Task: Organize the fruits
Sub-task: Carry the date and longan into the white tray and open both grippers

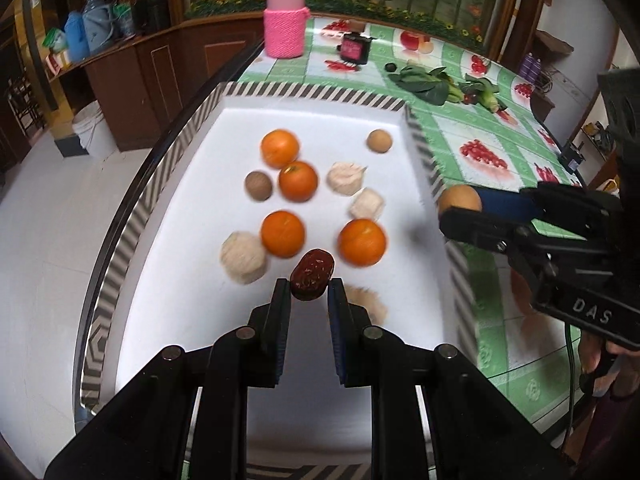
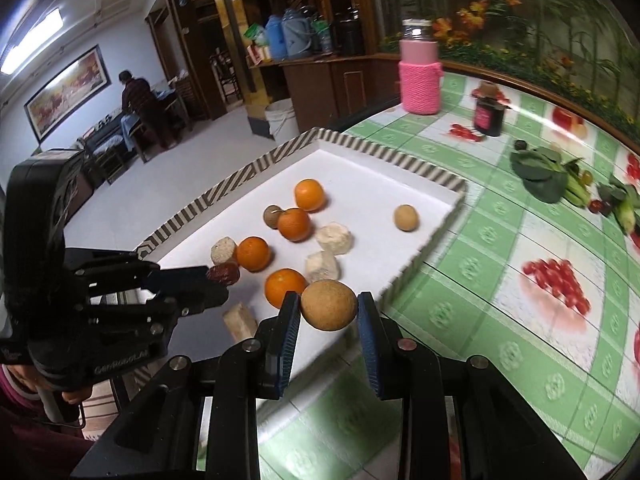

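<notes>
red date [image 1: 311,275] pinched at left gripper [image 1: 309,289] tips, long axis slanting across pads, above tray [image 1: 312,92] near edge | tan round fruit [image 2: 328,305] clamped in right gripper [image 2: 329,307], over tray's right rim | oranges [image 1: 362,242] just ahead; left nearer

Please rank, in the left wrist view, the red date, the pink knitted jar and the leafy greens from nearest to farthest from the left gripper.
1. Red date: pinched between the fingers of the left gripper, over the white tray.
2. Leafy greens: on the green tablecloth beyond the tray's far right corner.
3. Pink knitted jar: at the table's far edge, farthest back.
</notes>
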